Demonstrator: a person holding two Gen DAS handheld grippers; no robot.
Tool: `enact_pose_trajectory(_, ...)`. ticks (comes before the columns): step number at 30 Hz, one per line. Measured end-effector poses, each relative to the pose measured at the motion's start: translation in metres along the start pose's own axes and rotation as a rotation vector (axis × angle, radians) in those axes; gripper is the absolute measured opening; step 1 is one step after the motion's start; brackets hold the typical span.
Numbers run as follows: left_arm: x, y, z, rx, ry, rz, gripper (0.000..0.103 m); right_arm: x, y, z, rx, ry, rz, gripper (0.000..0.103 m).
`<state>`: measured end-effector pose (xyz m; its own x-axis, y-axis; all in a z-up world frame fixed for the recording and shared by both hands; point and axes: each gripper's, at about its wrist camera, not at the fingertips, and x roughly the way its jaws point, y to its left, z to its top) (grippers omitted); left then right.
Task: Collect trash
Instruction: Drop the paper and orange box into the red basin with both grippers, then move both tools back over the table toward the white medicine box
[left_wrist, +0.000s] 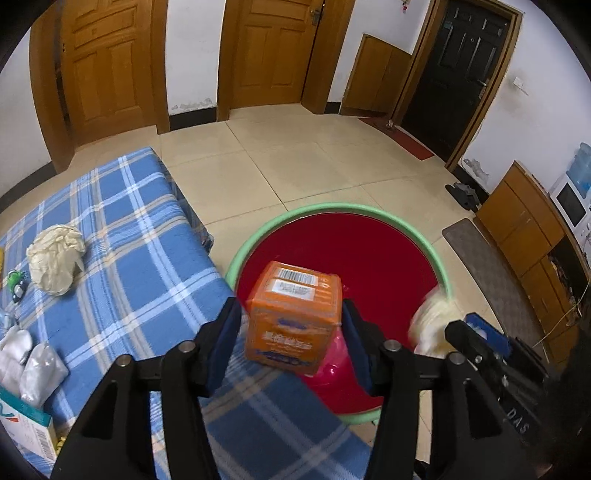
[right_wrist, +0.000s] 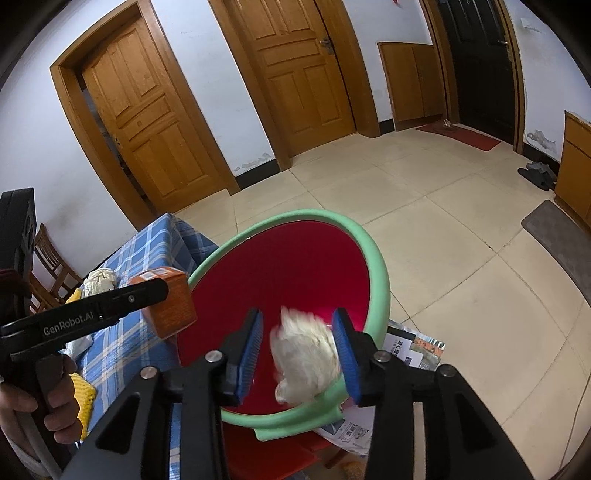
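Glossy red plastic bin (left_wrist: 369, 251), woven plaid cloth (left_wrist: 122, 236), cardboard box (left_wrist: 293, 317).

Orange box (left_wrist: 293, 317), red green-rimmed basin (left_wrist: 373, 258), blue plaid cloth (left_wrist: 122, 240).

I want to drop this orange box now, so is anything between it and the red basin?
Nothing visible blocks it. The orange box sits between the fingers of the left gripper at the basin's green rim. The red inside there looks bare. The white wad is at the other side.

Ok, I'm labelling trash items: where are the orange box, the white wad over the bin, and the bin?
orange box (left_wrist: 293, 325): left wrist view, front face.
white wad (right_wrist: 304, 354): right wrist view, its middle.
bin (left_wrist: 332, 208): left wrist view, green rim, far side.
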<state>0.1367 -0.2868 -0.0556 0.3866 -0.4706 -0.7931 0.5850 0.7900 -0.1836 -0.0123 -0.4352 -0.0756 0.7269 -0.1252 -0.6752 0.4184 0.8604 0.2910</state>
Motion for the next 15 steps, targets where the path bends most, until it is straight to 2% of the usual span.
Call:
enact_pose_trajectory(7, -0.001, 0.004, -0.001, -0.026, 0.002, 0.004, 0.063, 0.001, 0.001, 0.0, 0.012, 0.001, 0.008, 0.05)
enact_pose_trajectory(15, -0.027, 0.017, -0.006, -0.068, -0.027, 0.022, 0.066, -0.013, 0.008, 0.0, 0.0, -0.014, 0.027, 0.057)
